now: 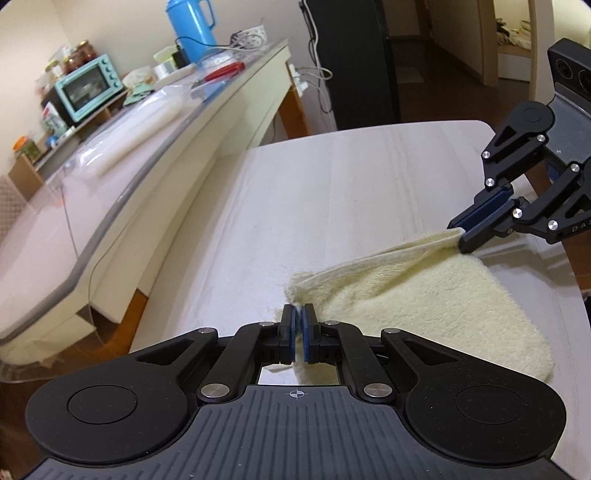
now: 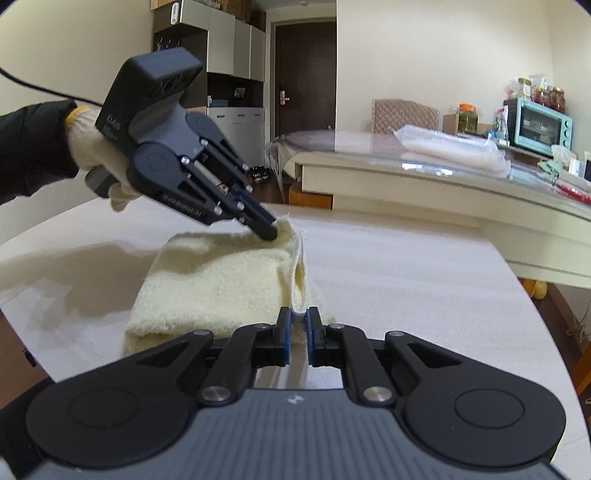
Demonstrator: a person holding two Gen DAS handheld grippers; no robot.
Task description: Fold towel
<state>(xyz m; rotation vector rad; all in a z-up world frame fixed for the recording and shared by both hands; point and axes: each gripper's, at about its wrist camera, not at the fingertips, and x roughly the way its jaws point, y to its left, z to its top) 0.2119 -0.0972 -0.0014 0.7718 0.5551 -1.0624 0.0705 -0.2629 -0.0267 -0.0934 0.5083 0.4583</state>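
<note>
we hold the towel (image 2: 207,284) edge lifted off the desk (image 1: 332,177), left gripper (image 1: 297,314) and right gripper (image 2: 298,317) each clamped on a corner.

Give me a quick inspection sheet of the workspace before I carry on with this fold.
Surface: pale table, bare around the job.
Job's things: cream towel, already doubled over, one hem lifted between the grippers.
Clutter: nothing seen on the work table.
Grippers: left gripper shut on a towel corner; right gripper shut on the other end of that hem.
Cables: black lead behind the gloved hand.
Surroundings: side counter with toaster oven, blue flask, red scissors.
</note>
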